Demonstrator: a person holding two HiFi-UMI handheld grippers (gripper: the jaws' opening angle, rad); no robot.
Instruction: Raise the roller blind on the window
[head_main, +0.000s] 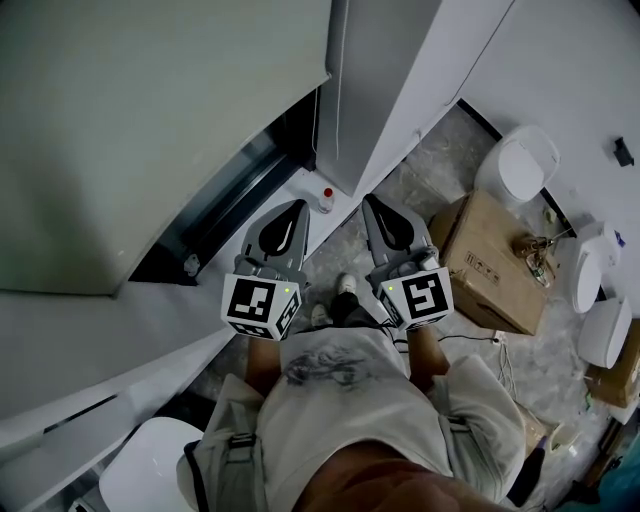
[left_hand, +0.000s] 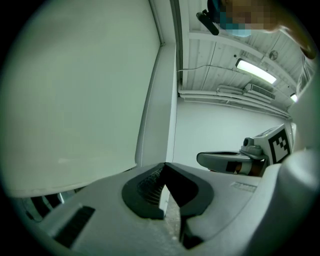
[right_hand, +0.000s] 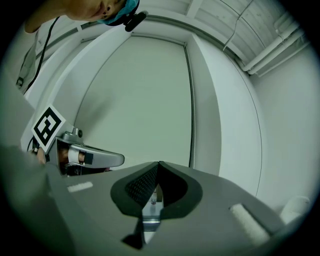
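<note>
Pale, perhaps greenish roller blind (head_main: 130, 120); brown box (head_main: 490, 260).

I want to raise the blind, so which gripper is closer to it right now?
The left gripper: it is on the window's side, beside the roller blind. The right gripper is farther out, over the floor.

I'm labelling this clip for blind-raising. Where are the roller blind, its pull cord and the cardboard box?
roller blind (head_main: 150, 130), head view, middle of the fabric.
pull cord (right_hand: 191, 110), right gripper view, midway along its length, beside the blind's right edge.
cardboard box (head_main: 487, 255), head view, top face.
</note>
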